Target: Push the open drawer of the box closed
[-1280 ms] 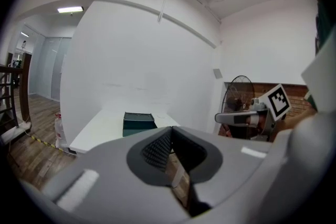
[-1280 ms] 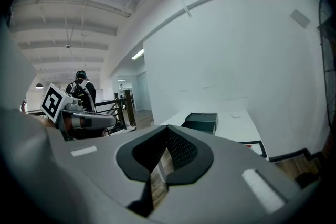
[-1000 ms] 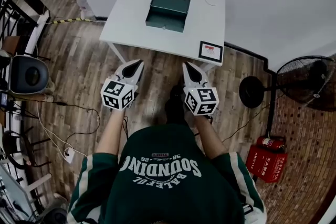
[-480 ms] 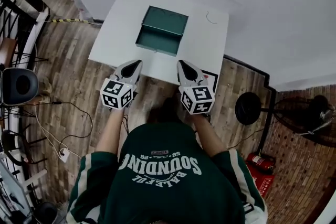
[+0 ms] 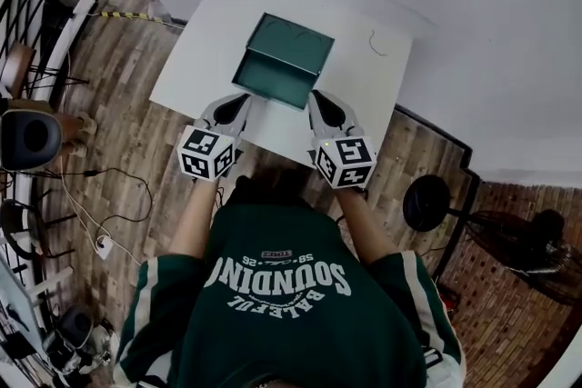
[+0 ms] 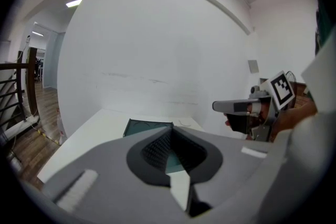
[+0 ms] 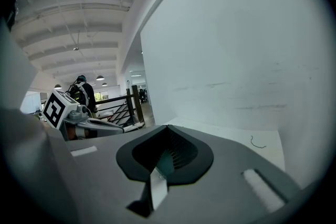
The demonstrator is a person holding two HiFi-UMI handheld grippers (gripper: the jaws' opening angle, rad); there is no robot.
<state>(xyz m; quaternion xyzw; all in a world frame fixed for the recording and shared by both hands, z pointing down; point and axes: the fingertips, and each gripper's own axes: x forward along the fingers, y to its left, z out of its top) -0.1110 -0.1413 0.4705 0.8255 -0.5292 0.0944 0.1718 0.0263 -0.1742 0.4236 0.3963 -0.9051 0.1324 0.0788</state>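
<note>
A dark green box [image 5: 293,42] stands on the white table [image 5: 205,36], its drawer [image 5: 271,84] pulled out toward me. My left gripper [image 5: 240,99] hovers just off the drawer's front left corner, jaws shut and empty. My right gripper [image 5: 319,98] hovers at the drawer's front right corner, also shut with nothing in it. Neither touches the drawer as far as I can tell. In the left gripper view the box [image 6: 148,126] shows beyond the closed jaws, with the right gripper [image 6: 237,106] to the side. The right gripper view shows the left gripper [image 7: 105,126].
The table backs onto a white wall [image 5: 473,4]. A thin dark squiggle [image 5: 375,42] lies on the table's right part. On the wooden floor stand a fan base [image 5: 425,202] at right, a black round seat [image 5: 27,139] and cables [image 5: 100,241] at left.
I have walked up to the table. Both grippers, earlier over the floor short of the table, now reach over its front edge at either side of the drawer front. Jaws stayed shut.
</note>
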